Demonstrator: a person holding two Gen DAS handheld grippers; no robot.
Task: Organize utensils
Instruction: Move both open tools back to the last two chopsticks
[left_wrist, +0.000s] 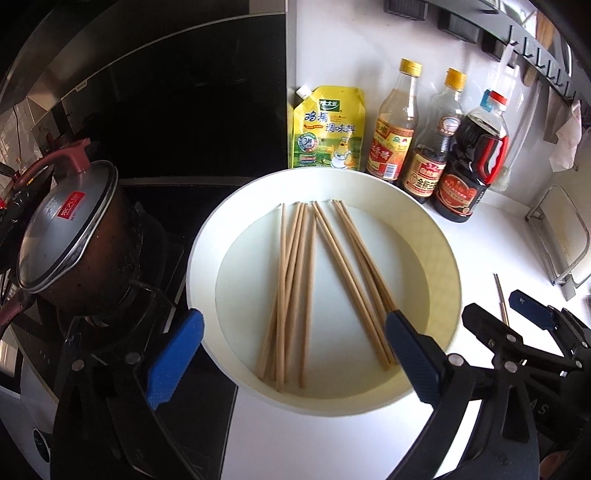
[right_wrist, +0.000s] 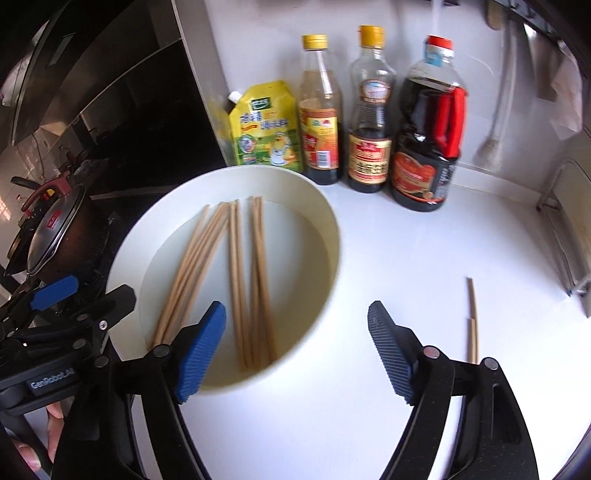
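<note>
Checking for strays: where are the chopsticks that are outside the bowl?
A loose pair of chopsticks lies on the white counter, right of the bowl and the right hand-held gripper.

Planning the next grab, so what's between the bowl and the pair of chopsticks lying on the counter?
Bare white counter, as the right wrist view shows, between the bowl and the loose chopsticks.

In the right wrist view the chopsticks (right_wrist: 236, 280) in the bowl (right_wrist: 325, 221) are smeared by motion blur. The pair of chopsticks (right_wrist: 472, 321) on the bench (right_wrist: 424, 258) has its near end hidden behind the right tongs (right_wrist: 297, 350).
</note>
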